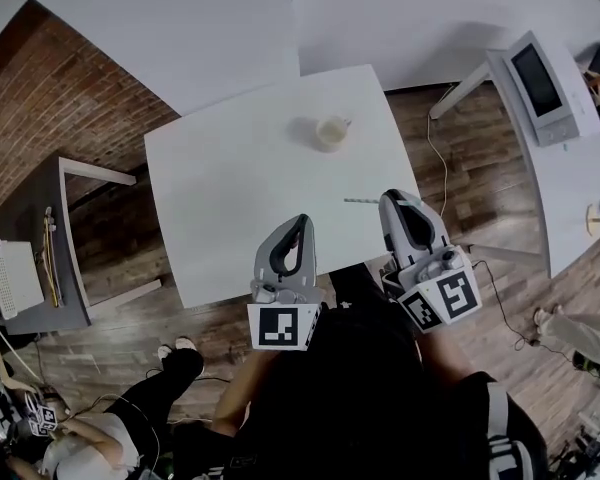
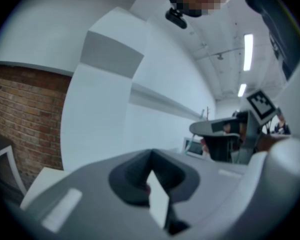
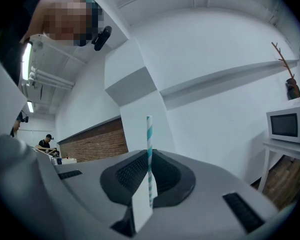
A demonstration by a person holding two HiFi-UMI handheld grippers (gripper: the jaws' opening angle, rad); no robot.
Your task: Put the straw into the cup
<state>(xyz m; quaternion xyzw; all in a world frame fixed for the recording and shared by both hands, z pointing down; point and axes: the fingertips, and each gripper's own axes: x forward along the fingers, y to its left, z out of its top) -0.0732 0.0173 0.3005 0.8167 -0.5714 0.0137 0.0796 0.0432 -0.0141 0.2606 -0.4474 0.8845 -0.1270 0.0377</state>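
Gripping a teal-and-white striped straw point(image 3: 149, 139), the right gripper point(image 1: 393, 200) has its jaws clenched on it. In the right gripper view the straw runs upright between the two pads, and its upper end rises clear above the jaws. From the head view the same straw point(image 1: 361, 200) sticks out sideways to the left of the jaw tips, roughly level, over the near right part of the white table point(image 1: 230, 188).

The pale cup point(image 1: 331, 131) stands upright on the far part of that table, well apart from the straw and beyond it.

The left gripper point(image 1: 300, 224) is just beside the right one, over the table's near edge. Its jaws are pressed together with nothing between them.

A white microwave point(image 3: 289, 124) sits on a white stand at the right of the right gripper view, and a brick wall point(image 3: 95, 141) runs along the left. In the head view a dark side table point(image 1: 30, 238) stands at the left on the wooden floor point(image 1: 480, 158), and a person point(image 1: 110, 428) is on the floor at the lower left.
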